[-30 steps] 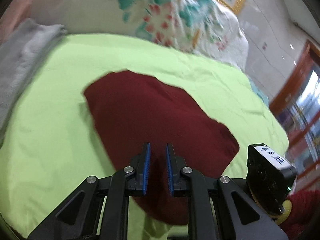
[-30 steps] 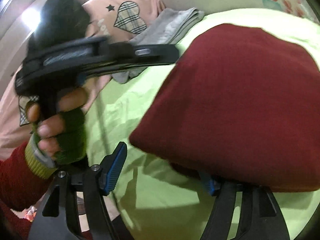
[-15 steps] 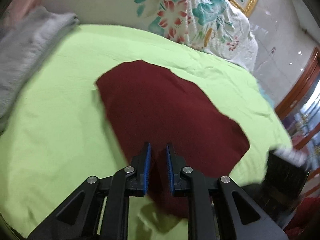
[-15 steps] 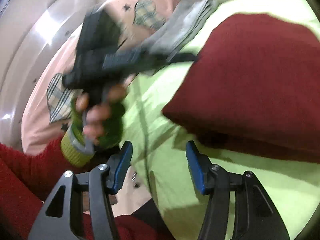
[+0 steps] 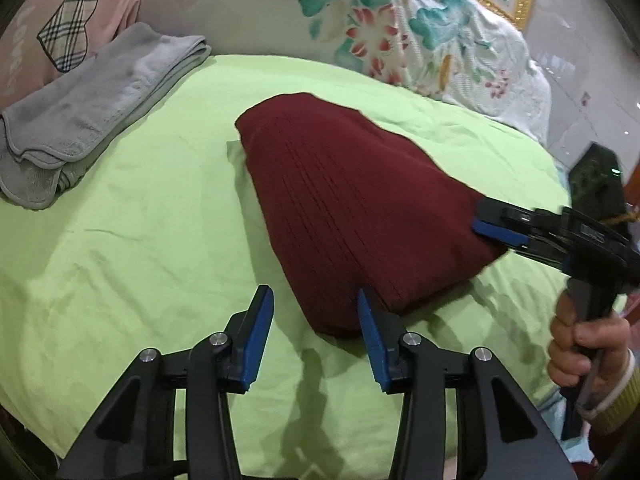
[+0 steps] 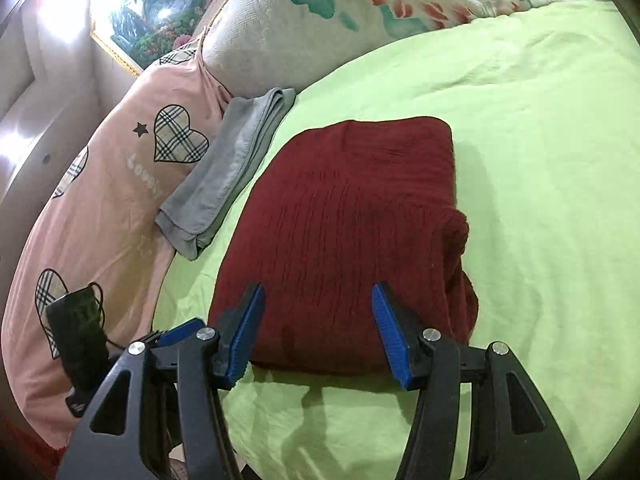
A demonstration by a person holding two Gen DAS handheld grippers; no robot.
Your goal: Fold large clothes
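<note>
Jaws first: your left gripper stands released, its blue pads having just spread apart. Nothing is pinched between them, though the near corner of the folded dark red ribbed knit garment lies just ahead of the right-hand pad, over the lime green bed sheet. From these jaws the garment runs ahead and to the right, its long axis slanting away toward the floral pillow. Off to the far left of them, well apart, lies the folded grey towel.

Moving right, your right gripper is also parted and grips nothing. The garment's near edge sits just beyond and between its pads, centred on them, with a bulky loose fold at the right side. In the left wrist view these jaws reach over the garment's right corner; whether they touch the cloth I cannot tell.

Your right hand looks better lined up with the near edge, so any further fold probably starts there.
</note>
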